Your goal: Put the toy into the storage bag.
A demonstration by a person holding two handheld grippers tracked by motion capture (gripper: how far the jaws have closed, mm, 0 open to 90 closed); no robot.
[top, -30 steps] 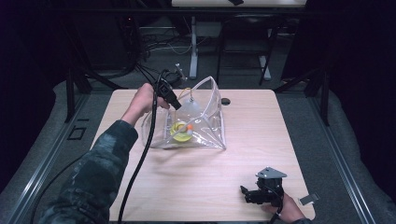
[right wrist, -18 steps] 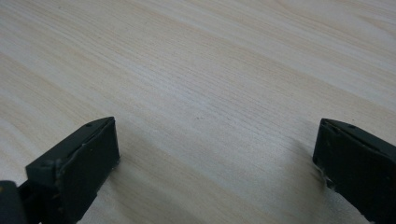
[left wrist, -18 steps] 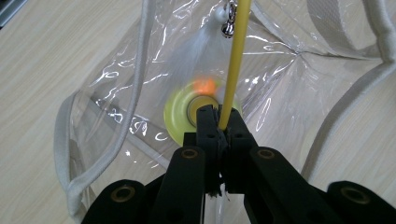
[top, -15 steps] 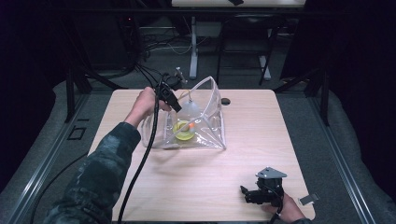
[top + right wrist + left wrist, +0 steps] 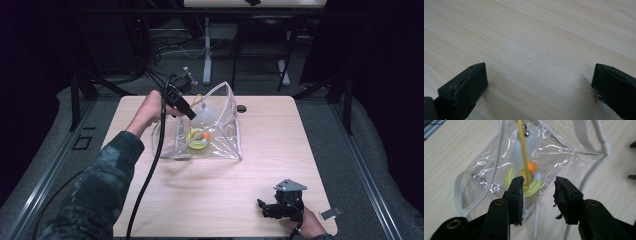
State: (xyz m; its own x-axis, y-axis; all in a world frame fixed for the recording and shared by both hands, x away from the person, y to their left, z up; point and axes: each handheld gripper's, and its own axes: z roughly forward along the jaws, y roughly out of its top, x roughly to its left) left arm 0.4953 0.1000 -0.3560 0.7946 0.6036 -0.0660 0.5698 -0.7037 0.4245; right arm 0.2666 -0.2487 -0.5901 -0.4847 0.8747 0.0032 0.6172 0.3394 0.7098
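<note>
A clear plastic bag with white trim stands open at mid-table. Inside it lie a yellow-green ring, an orange ball and a white ball. A thin yellow stick slants down into the ring. My left gripper hangs over the bag's left rim, pointing down into it. Its jaws have just been opening and stand apart, with nothing pressed between the pads; the stick passes close by the left one. My right gripper rests open on the table's near right, with bare wood between its jaws.
The left gripper's black cable trails down across the table's near left. A dark round grommet sits behind the bag. A small grey piece lies at the near right edge. Desk legs and cables stand beyond the far edge.
The left hand has shifted a little above the bag's rim. The right hand and its gripper have kept still.
</note>
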